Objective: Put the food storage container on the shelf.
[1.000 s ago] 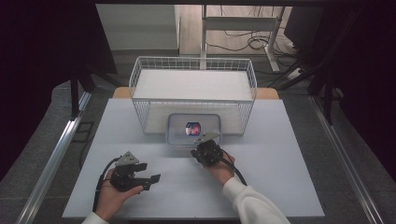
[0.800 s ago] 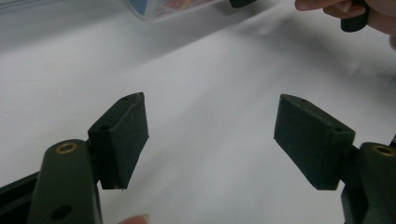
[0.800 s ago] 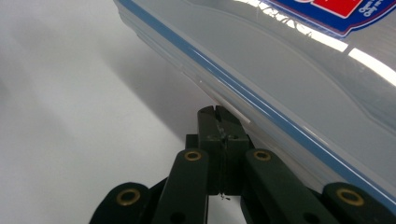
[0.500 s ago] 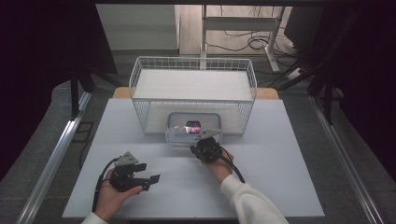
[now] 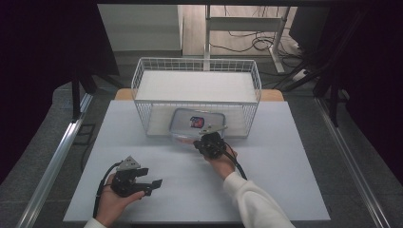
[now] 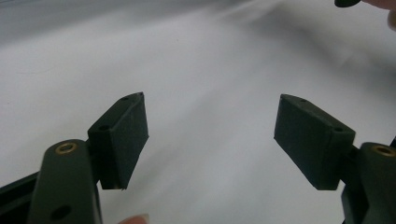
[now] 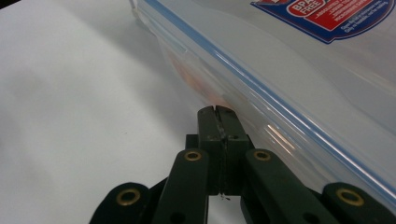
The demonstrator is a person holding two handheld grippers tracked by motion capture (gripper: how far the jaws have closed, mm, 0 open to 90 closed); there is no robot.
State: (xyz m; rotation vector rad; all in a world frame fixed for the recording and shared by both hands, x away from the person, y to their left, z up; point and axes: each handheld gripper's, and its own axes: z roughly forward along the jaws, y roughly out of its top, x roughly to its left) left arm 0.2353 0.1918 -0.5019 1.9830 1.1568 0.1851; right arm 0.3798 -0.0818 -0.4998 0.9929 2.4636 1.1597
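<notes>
A clear plastic food container (image 5: pixel 192 124) with a red and blue label on its lid lies on the white table, right against the front of the wire basket. My right gripper (image 5: pixel 199 141) is at its near edge. In the right gripper view the jaws are pressed together with nothing between them, and the shut right gripper (image 7: pixel 217 111) has its tips at the container (image 7: pixel 299 70) side wall, under the blue-edged lid rim. My left gripper (image 5: pixel 153 184) rests at the near left of the table. Its left gripper (image 6: pixel 210 135) pads stand wide open over bare table.
A white wire basket (image 5: pixel 197 61) stands at the back middle of the table (image 5: pixel 285 156), its front wall just behind the container. A person's hands hold both grippers, a white sleeve on the right arm. Dark floor and metal rails flank the table.
My right gripper has moved forward to the container's near edge. The container seems to have shifted slightly toward the basket. The left gripper has stayed still.
</notes>
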